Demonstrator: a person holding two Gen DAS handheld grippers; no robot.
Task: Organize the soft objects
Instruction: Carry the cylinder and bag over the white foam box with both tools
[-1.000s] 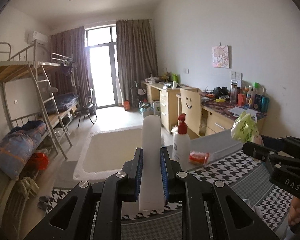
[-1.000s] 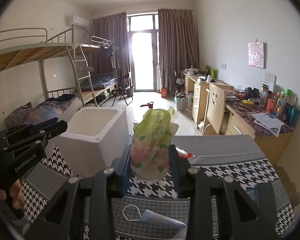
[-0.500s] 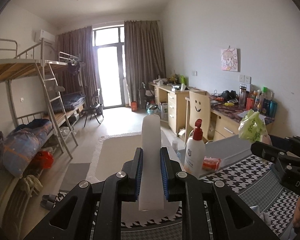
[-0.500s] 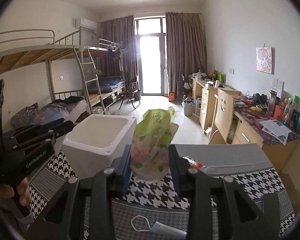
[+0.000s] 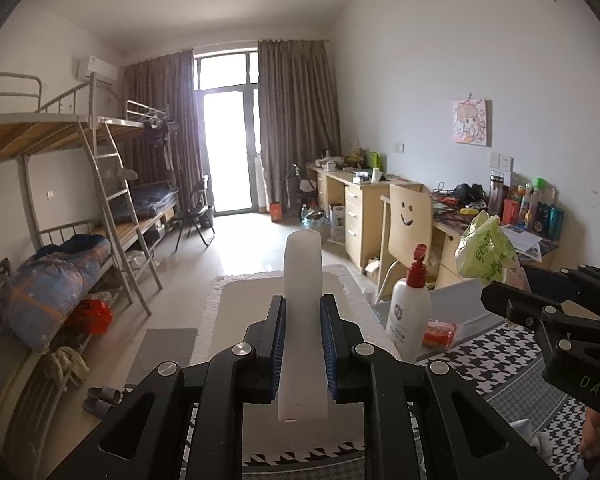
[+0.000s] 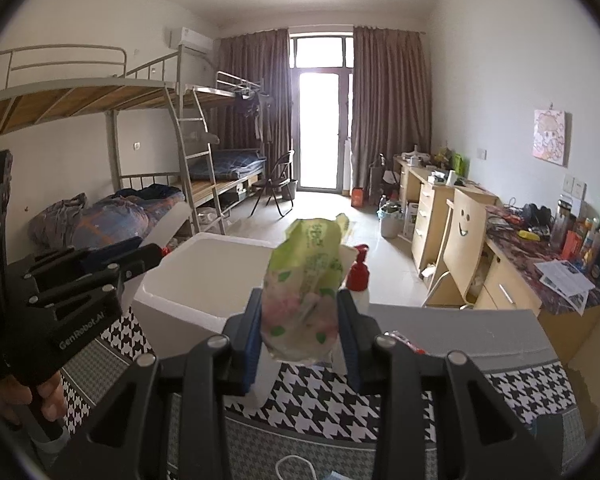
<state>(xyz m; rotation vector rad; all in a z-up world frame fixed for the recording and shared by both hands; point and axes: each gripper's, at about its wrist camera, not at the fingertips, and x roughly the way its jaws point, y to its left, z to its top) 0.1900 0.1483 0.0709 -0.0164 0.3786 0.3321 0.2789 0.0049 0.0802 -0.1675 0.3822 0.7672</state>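
My left gripper (image 5: 302, 354) is shut on the wall of a white foam box (image 5: 302, 320); the box's rim rises between the blue pads. In the right wrist view the same foam box (image 6: 204, 280) stands open on the houndstooth table (image 6: 324, 400), with the left gripper (image 6: 140, 258) at its left rim. My right gripper (image 6: 302, 344) is shut on a soft green and pink tissue pack (image 6: 306, 280), held above the table beside the box. The pack also shows in the left wrist view (image 5: 486, 250).
A white pump bottle with a red cap (image 5: 410, 312) and a red packet (image 5: 440, 328) stand near a grey lid (image 6: 452, 332) on the table. A face mask (image 6: 300, 470) lies at the table's near edge. Bunk beds are left, desks and a chair right.
Both grippers have risen and tilted up, so more of the room shows. The foam box has lifted with the left gripper. The right gripper keeps the pack.
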